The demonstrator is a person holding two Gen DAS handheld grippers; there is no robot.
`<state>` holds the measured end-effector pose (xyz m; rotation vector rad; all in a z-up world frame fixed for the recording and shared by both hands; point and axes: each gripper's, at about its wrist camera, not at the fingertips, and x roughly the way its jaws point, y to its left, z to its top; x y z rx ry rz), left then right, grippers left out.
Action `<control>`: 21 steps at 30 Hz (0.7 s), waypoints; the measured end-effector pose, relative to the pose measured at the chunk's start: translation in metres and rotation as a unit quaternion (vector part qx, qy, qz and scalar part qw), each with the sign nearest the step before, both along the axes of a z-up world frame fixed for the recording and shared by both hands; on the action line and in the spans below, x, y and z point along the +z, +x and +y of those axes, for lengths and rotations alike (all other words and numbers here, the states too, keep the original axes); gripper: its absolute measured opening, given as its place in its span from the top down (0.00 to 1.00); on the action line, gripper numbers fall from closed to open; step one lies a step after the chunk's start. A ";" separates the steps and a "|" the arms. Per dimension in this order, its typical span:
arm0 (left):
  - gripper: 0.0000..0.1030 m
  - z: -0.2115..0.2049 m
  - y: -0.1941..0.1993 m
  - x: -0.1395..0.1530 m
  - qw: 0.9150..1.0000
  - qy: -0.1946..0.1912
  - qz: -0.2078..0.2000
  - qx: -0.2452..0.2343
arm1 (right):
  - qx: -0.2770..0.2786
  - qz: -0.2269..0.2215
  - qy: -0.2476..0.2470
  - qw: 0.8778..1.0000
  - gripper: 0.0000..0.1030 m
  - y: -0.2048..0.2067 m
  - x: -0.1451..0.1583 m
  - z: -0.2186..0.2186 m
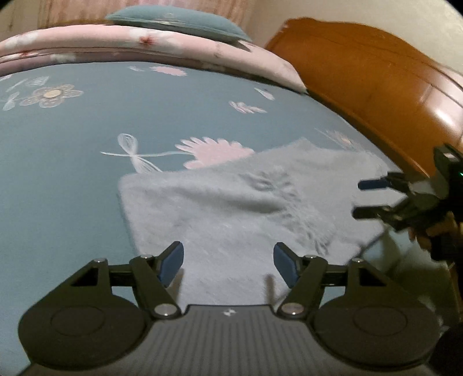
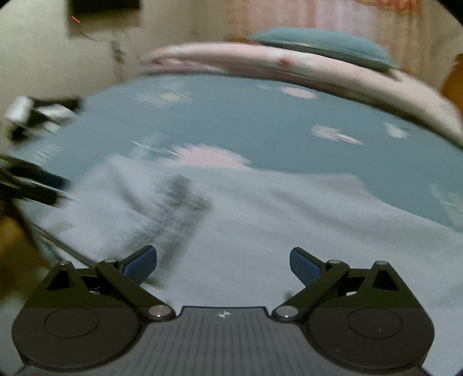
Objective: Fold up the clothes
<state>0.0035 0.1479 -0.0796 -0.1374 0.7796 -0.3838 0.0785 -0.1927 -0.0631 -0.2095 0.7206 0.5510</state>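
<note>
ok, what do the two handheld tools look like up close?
Both match: the left tool and the right tool have black linkage arms with silver pivot pins, blue finger pads, round black discs either side, and a ribbed grey body with a small white logo.

Blue flowered bed [image 1: 72, 162] fills the view. Pink quilt [image 1: 150, 43] and blue pillow [image 1: 179, 21] beyond, wooden headboard [image 1: 376, 86] right, pale wall [image 2: 37, 66].

A home bedroom: flowered bedsheet [image 1: 86, 162], pillow [image 1: 179, 21] and wooden headboard [image 1: 376, 72].
</note>
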 end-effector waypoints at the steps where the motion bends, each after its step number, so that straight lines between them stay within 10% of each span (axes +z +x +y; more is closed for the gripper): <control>1: 0.33 -0.004 -0.001 -0.004 1.000 0.004 0.009 -0.004 | -0.015 -0.001 -0.020 1.000 0.02 0.001 -0.006 -0.005; 21: 0.29 -0.050 -0.018 -0.020 0.999 0.028 0.035 -0.009 | -0.069 -0.018 -0.015 0.997 0.00 -0.009 -0.044 -0.024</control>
